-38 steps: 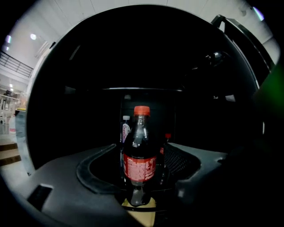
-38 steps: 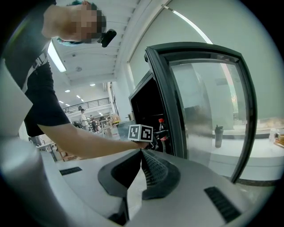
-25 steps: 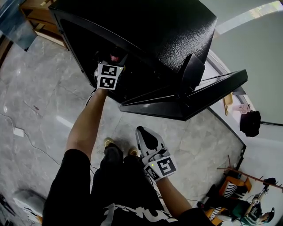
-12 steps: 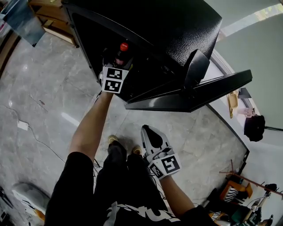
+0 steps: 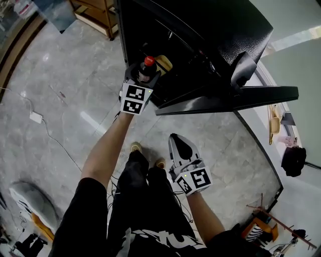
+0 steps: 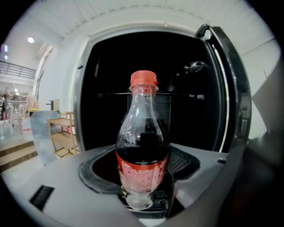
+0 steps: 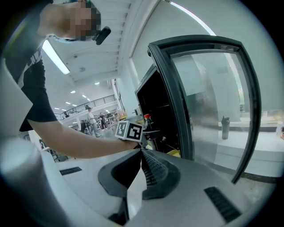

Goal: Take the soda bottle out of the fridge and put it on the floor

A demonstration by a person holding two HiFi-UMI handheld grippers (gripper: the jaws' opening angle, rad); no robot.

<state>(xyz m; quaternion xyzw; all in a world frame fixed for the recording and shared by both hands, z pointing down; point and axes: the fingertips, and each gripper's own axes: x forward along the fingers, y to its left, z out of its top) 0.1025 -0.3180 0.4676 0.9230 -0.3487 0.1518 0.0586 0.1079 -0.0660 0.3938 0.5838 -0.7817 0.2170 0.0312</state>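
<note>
The soda bottle (image 6: 143,150) has a red cap, dark drink and a red label. It stands upright between the jaws of my left gripper (image 6: 142,197), which is shut on its lower body. In the head view the bottle (image 5: 148,65) and left gripper (image 5: 142,78) are just outside the black fridge (image 5: 200,30), in front of its dark opening. The fridge door (image 5: 235,98) stands open to the right. My right gripper (image 5: 179,143) hangs low near my legs, shut, with nothing between its fingers. In the right gripper view, the right gripper (image 7: 143,165) points toward the fridge door (image 7: 208,102).
A yellow item (image 5: 163,64) lies inside the fridge behind the bottle. Grey stone floor (image 5: 65,80) spreads to the left, with a white plug and cable (image 5: 35,117). A wooden shelf (image 5: 95,12) stands at the top left. My feet (image 5: 136,148) are below the left gripper.
My left gripper has pulled back out of the fridge opening with the bottle, which now shows fully outside. The right gripper has kept its place near my legs.
</note>
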